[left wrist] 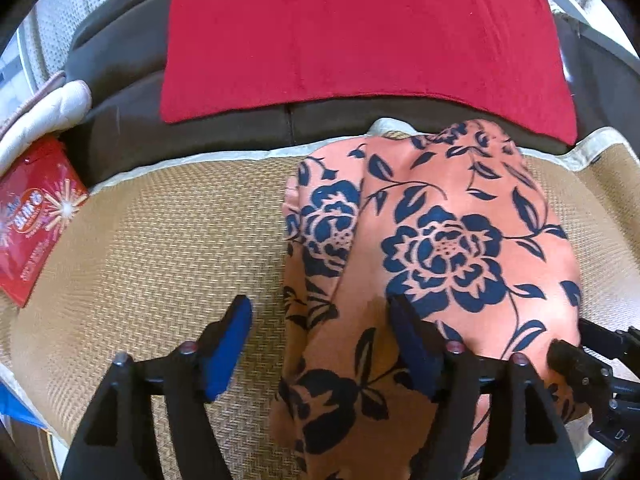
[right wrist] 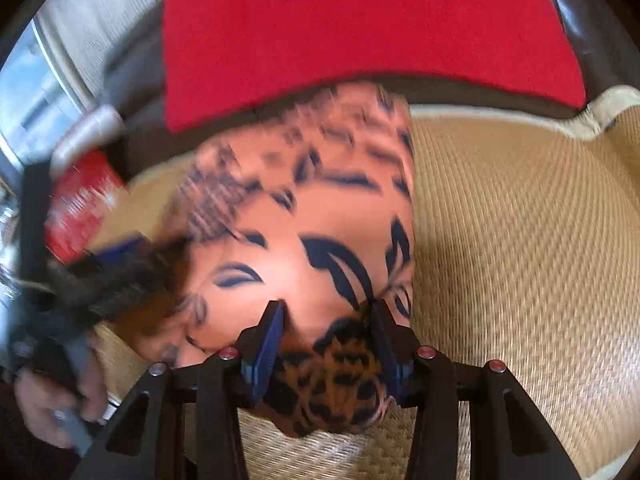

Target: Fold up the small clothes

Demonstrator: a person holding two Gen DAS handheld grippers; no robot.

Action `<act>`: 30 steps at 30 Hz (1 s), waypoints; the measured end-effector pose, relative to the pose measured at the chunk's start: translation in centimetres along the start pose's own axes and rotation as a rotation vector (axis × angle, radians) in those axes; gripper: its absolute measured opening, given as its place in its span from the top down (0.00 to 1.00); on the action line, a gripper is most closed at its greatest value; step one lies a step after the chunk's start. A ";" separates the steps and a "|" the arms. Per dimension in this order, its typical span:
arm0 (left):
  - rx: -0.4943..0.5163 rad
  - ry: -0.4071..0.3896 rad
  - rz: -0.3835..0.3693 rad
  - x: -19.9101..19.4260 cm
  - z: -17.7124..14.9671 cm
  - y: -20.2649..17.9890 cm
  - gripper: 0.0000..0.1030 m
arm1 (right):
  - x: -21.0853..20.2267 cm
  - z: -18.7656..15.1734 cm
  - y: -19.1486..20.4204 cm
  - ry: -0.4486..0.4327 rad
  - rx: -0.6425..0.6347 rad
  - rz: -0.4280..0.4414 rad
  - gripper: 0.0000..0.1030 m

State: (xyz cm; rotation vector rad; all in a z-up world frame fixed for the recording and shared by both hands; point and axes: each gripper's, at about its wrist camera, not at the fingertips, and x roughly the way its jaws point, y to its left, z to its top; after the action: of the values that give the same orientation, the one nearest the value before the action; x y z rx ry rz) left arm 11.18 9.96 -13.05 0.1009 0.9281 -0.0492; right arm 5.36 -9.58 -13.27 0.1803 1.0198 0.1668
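Observation:
An orange garment with dark blue flowers (left wrist: 432,240) lies partly folded on a woven straw mat (left wrist: 168,232). My left gripper (left wrist: 324,320) is open, its left blue pad (left wrist: 230,344) over the mat and its right pad on the garment's left part. In the right wrist view the garment (right wrist: 304,220) is blurred. My right gripper (right wrist: 328,328) is open, with the garment's near edge between its blue pads (right wrist: 268,340). The left gripper (right wrist: 108,276) shows blurred at the left, over the garment's left side.
A red cloth (left wrist: 360,32) lies on a dark sofa (left wrist: 120,120) behind the mat. A red packet (left wrist: 36,216) and a white padded cloth (left wrist: 44,112) lie at the left. The right gripper's body (left wrist: 596,380) shows at the right edge.

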 end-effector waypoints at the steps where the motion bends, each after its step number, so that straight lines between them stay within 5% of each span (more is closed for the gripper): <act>1: 0.004 -0.003 0.014 -0.3 -0.1 0.0 0.29 | -0.5 0.0 0.1 -0.010 0.008 0.003 0.53; 6: 0.000 -0.070 0.144 -4.3 -0.8 0.3 0.28 | -5.5 -1.0 0.5 -0.115 0.043 0.060 0.52; 11: 0.011 -0.192 0.255 -11.1 -2.7 0.8 0.14 | -10.3 -2.6 1.9 -0.206 0.012 0.021 0.52; 30: -0.055 -0.515 0.253 -33.6 -7.5 3.7 0.02 | -28.8 -7.2 8.5 -0.493 -0.067 -0.046 0.44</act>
State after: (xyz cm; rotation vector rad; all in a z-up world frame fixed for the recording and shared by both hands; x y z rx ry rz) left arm -14.54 14.37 9.65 0.1459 0.3970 0.1788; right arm -16.06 -7.17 8.80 0.1281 0.5262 0.1061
